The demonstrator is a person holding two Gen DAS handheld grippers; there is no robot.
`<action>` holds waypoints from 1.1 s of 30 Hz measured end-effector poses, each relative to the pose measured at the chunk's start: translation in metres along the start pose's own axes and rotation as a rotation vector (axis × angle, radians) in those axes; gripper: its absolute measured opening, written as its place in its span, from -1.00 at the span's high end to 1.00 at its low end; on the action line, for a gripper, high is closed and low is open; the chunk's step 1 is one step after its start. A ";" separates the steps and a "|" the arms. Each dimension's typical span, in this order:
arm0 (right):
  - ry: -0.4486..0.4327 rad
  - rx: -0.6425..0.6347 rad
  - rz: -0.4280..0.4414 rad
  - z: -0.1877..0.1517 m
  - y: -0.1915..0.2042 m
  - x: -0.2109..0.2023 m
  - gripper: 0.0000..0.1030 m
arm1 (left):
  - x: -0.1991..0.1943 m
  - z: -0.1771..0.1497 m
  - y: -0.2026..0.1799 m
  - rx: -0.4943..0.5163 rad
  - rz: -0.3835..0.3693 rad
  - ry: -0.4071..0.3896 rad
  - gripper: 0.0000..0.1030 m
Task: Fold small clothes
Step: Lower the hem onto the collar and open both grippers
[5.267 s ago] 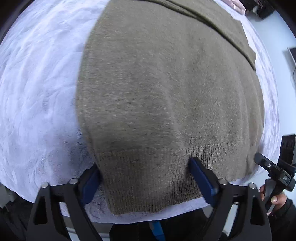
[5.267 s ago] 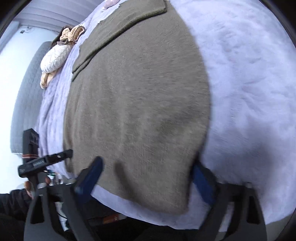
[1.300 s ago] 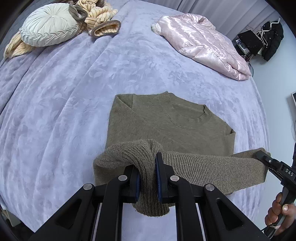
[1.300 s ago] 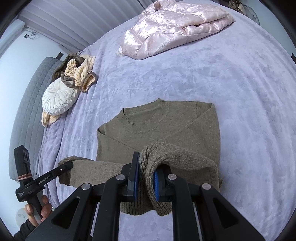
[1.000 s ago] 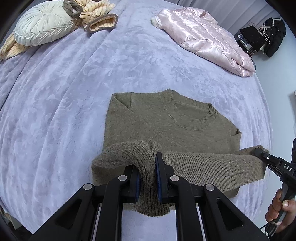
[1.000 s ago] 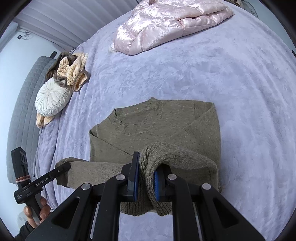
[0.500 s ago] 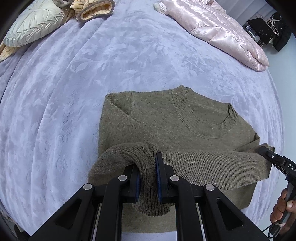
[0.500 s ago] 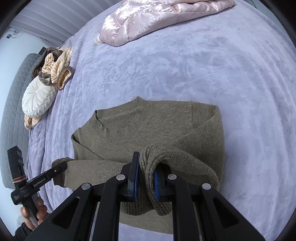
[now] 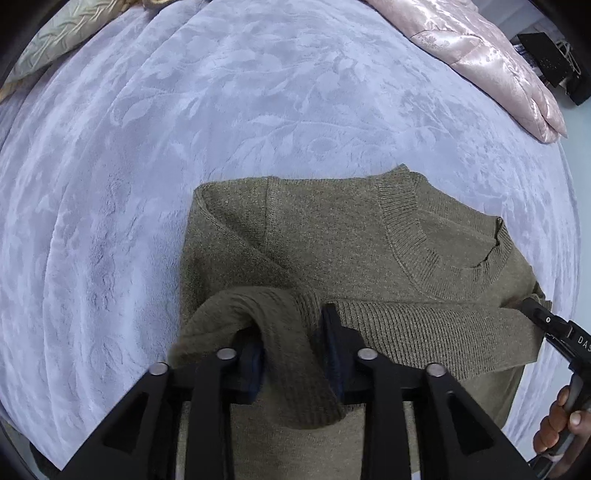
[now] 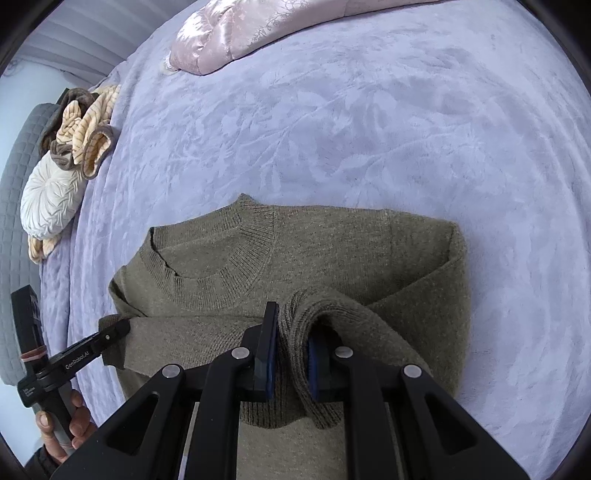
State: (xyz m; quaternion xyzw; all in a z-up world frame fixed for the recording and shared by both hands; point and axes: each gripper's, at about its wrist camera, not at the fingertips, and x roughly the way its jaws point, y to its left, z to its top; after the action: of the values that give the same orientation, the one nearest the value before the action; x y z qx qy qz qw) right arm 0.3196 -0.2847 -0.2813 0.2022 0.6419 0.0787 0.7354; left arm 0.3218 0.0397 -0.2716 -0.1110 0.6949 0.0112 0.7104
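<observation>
An olive knitted sweater (image 9: 332,236) lies flat on the lilac bedspread (image 9: 147,147), collar away from me. Its ribbed bottom hem is lifted and folded up over the chest, just below the collar. My left gripper (image 9: 293,328) is shut on the hem's left corner. My right gripper (image 10: 291,332) is shut on the hem's right corner; the sweater (image 10: 332,251) fills the middle of that view. Each gripper shows at the edge of the other's view, the right one (image 9: 535,314) and the left one (image 10: 118,328).
A pink satin quilted jacket (image 9: 480,48) lies at the far side of the bed (image 10: 258,29). A round cream cushion (image 10: 51,195) and a beige ruffled garment (image 10: 85,129) lie by the grey headboard. Dark equipment (image 9: 554,62) stands past the bed's right edge.
Both grippers have carried the hem forward and down towards the collar; the sweater now looks larger and nearer. Both stay shut on the hem.
</observation>
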 end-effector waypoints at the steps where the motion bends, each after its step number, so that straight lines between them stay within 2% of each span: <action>1: 0.004 0.024 0.015 0.002 -0.004 0.002 0.63 | -0.001 0.002 0.002 -0.014 -0.009 0.000 -0.16; 2: 0.003 0.049 0.022 0.003 -0.008 0.002 0.59 | -0.004 0.003 0.004 -0.023 -0.007 -0.017 -0.34; 4: 0.002 0.098 0.056 0.005 -0.015 0.002 0.41 | -0.013 0.005 0.005 -0.018 -0.007 -0.045 -0.36; 6: -0.009 0.129 0.071 0.006 -0.019 0.000 0.10 | -0.020 0.006 0.010 -0.025 -0.030 -0.052 -0.36; 9: -0.060 0.153 0.083 0.007 -0.024 -0.014 -0.20 | -0.034 0.002 0.024 -0.051 -0.049 -0.086 -0.36; 12: -0.113 0.179 0.099 0.005 -0.031 -0.033 -0.24 | -0.049 -0.008 0.037 -0.060 -0.055 -0.125 -0.36; 14: -0.137 0.150 0.072 0.003 -0.030 -0.044 -0.24 | -0.058 -0.017 0.039 -0.048 -0.043 -0.166 -0.36; 17: -0.168 0.051 -0.001 -0.005 -0.023 -0.056 -0.24 | -0.066 -0.025 0.039 -0.014 0.012 -0.199 -0.36; 21: -0.202 -0.122 -0.123 -0.017 -0.002 -0.062 -0.24 | -0.082 -0.042 0.037 0.002 0.049 -0.261 -0.36; 23: -0.227 -0.203 -0.163 -0.026 0.011 -0.066 -0.24 | -0.087 -0.049 0.035 -0.011 0.037 -0.281 -0.36; 25: -0.255 -0.254 -0.174 -0.034 0.024 -0.070 -0.24 | -0.083 -0.051 0.030 0.012 -0.003 -0.267 -0.36; 29: -0.224 -0.364 -0.157 -0.041 0.046 -0.056 -0.27 | -0.059 -0.036 -0.003 0.153 0.070 -0.236 -0.36; 33: -0.182 -0.381 -0.244 -0.021 0.049 -0.025 -0.27 | -0.034 -0.008 -0.019 0.184 0.073 -0.200 -0.36</action>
State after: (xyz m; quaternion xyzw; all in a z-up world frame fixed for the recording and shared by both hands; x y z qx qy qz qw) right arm 0.3024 -0.2453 -0.2405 -0.0128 0.5662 0.0905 0.8192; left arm 0.3165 0.0243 -0.2351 -0.0184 0.6223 -0.0158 0.7824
